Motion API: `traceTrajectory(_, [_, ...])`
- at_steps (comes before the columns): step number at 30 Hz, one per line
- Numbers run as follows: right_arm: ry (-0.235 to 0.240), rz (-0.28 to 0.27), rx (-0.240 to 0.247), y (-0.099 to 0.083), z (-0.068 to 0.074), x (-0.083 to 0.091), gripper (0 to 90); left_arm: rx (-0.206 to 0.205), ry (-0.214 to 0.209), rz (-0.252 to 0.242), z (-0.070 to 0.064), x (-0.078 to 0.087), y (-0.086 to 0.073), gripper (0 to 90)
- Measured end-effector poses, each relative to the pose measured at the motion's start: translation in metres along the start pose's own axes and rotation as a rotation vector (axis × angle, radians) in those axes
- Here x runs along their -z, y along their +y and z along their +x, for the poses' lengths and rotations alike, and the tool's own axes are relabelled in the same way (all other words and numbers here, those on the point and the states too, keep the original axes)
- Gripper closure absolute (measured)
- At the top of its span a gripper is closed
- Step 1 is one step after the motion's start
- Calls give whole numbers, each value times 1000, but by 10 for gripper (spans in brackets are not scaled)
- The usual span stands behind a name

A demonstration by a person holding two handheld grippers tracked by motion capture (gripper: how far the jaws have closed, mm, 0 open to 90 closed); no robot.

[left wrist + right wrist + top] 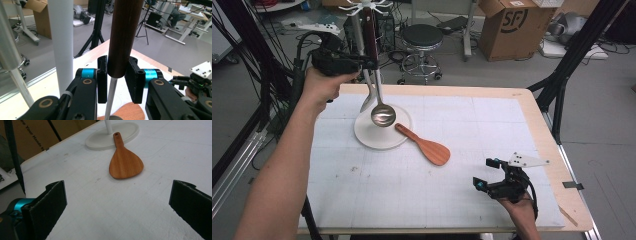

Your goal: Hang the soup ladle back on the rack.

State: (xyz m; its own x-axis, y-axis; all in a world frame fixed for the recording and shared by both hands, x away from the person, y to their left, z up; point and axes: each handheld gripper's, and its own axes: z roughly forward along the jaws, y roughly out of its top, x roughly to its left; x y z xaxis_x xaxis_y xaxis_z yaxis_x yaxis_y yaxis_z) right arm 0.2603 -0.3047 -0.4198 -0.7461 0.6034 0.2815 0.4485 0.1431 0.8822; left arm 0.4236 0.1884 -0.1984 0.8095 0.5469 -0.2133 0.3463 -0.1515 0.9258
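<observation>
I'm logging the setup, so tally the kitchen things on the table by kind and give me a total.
Ladles: 1, the ladle, its dark handle between the left gripper jaws.
Metal spoons: 1, the spoon hanging beside it.
Wooden spatulas: 1, the spatula lying flat, its handle end on the stand's base.
Utensil stands: 1, the white stand.
Total: 4
</observation>
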Motion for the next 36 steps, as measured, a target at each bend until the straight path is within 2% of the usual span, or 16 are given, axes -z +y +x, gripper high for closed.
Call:
traceTrajectory(11, [5, -11, -5, -1, 0, 1, 4, 13, 32, 6, 2, 1, -1, 720])
traceTrajectory(26, [8, -7, -9, 0, 0, 0, 4, -52, 81, 0, 0, 16, -7, 657])
traceTrajectory(31, [4, -20, -11, 0, 1, 2, 4, -53, 86, 2, 2, 23, -11, 662])
traceTrajectory(36, [5, -23, -16, 0, 1, 4, 4, -57, 80, -8, -1, 30, -10, 715])
